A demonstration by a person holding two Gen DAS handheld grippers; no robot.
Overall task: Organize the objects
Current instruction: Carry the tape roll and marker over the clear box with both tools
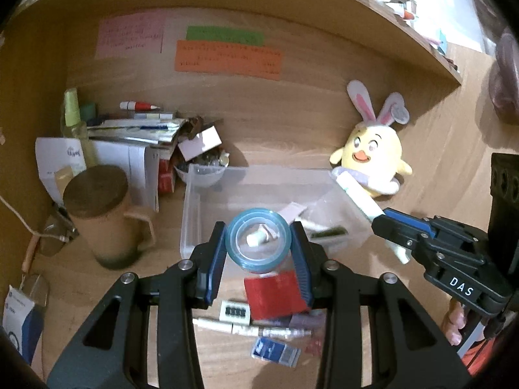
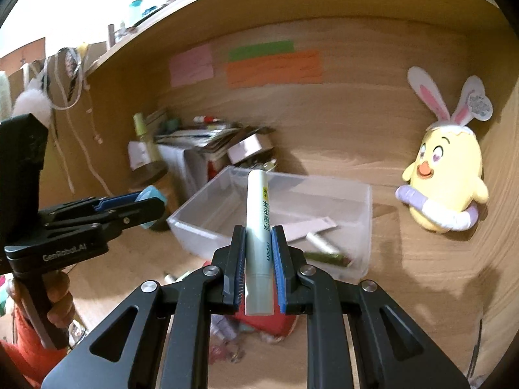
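Note:
My left gripper (image 1: 258,243) is shut on a blue tape roll (image 1: 258,240) and holds it over the near edge of a clear plastic bin (image 1: 191,214). My right gripper (image 2: 257,253) is shut on a pale green MINISO tube (image 2: 258,227), upright, in front of the same bin (image 2: 363,214). The bin holds a white stick, a dark green stick (image 2: 327,256) and a pale card. In the left wrist view the right gripper (image 1: 382,223) reaches in from the right with the tube (image 1: 356,197) over the bin's right wall.
A red card (image 1: 275,295), pens (image 1: 253,327) and a blue packet (image 1: 275,351) lie in front of the bin. A lidded brown mug (image 1: 107,220), stacked papers (image 1: 136,136) and a bowl of small items stand left. A yellow plush chick (image 1: 373,155) sits right.

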